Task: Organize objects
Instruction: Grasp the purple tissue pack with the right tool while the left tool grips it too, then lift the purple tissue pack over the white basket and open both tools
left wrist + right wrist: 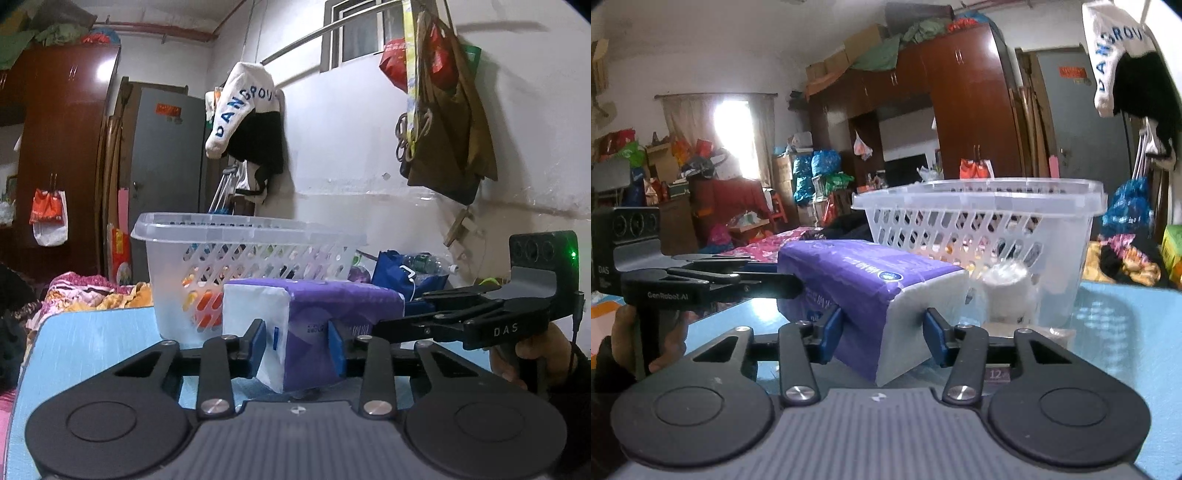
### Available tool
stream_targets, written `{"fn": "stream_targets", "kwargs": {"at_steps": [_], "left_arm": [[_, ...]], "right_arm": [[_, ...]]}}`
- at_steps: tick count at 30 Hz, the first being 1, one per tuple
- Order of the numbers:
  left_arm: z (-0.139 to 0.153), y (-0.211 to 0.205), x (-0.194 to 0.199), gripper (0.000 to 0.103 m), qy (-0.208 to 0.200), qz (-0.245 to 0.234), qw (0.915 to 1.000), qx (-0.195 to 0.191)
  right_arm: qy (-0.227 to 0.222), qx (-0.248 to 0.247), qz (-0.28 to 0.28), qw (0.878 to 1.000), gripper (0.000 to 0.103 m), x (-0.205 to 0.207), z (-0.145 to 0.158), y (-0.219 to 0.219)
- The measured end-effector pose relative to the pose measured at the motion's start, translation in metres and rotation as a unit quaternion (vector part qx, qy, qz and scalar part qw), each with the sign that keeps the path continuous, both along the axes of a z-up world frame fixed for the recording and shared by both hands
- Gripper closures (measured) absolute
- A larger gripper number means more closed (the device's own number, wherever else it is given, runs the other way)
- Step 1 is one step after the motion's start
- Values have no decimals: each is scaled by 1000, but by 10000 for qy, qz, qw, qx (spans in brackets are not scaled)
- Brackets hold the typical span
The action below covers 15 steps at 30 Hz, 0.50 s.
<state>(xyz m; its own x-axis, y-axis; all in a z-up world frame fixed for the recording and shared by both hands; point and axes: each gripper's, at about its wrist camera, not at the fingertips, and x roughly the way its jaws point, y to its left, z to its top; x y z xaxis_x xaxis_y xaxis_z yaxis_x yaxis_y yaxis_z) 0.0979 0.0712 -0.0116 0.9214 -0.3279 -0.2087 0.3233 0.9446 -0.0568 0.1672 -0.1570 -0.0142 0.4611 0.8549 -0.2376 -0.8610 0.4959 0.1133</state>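
Observation:
A purple and white tissue pack [317, 325] is held by both grippers at opposite corners, just above the blue table. My left gripper [297, 345] is shut on one end of it. My right gripper [882, 332] is shut on the other end of the tissue pack [864, 288]. The right gripper's body shows at the right of the left wrist view [480, 317], the left one's at the left of the right wrist view [701, 284]. A clear slotted plastic basket [243, 266] stands just behind the pack, with coloured items inside. The basket [982, 229] also shows in the right wrist view.
The blue table top [92, 339] carries a wrapped white roll [1004, 291] in front of the basket. A blue bag and a bottle [406, 273] sit by the white wall. Clothes hang on a rail above. A bed with patterned covers [85, 291] lies beyond the table.

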Motion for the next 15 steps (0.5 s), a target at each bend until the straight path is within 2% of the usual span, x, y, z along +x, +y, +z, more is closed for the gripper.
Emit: {"fn": "stream_targets", "kwargs": {"at_steps": [7,15], "left_arm": [[21,-16,-15,64,-417,86,9988,226],[70,-31,-17,64,-915,67,9949,416]], "right_arm": [[-302,149,-9,9994,52,-8,22,-5],[-846,305,-131,9959,52,-8,72,-9]]}}
